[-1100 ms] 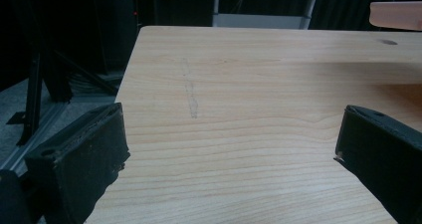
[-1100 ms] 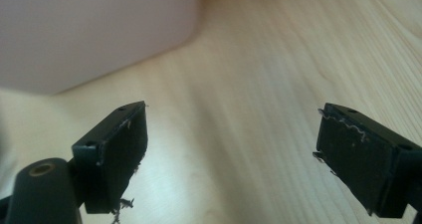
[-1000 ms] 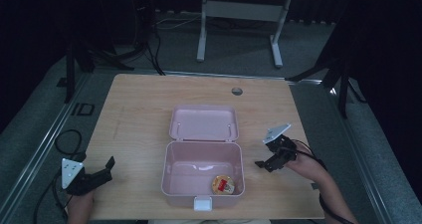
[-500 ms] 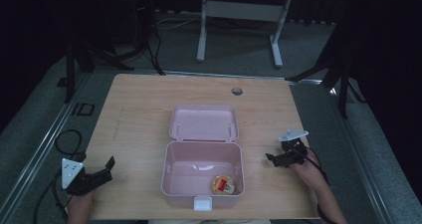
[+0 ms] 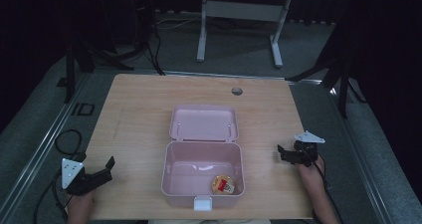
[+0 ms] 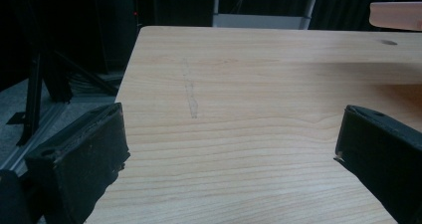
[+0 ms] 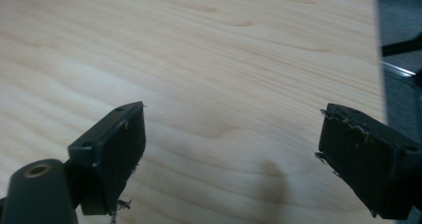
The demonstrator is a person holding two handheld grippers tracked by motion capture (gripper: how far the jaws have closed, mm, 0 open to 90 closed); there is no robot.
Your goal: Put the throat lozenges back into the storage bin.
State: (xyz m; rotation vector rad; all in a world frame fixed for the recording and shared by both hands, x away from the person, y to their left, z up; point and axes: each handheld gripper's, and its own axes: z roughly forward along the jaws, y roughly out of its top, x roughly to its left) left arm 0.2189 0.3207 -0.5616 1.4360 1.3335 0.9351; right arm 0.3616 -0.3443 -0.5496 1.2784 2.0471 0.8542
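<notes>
Pink plastic lunchbox [image 5: 202, 176], hinged lid flat open on pale woodgrain table [image 5: 139, 109].

You have almost nothing to read here. The floor beside the worktop's [image 5: 139, 109] far left corner carries a dark marking [image 5: 85, 109] that looks like "ID". The small round packet [image 5: 224, 184] in the pink box [image 5: 171, 171], near the worktop's front edge, has a red-and-yellow label, but its print is too small to make out.

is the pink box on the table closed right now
No, the pink box is open in the high view, with its lid laid back flat on the table and a small round item inside.
</notes>
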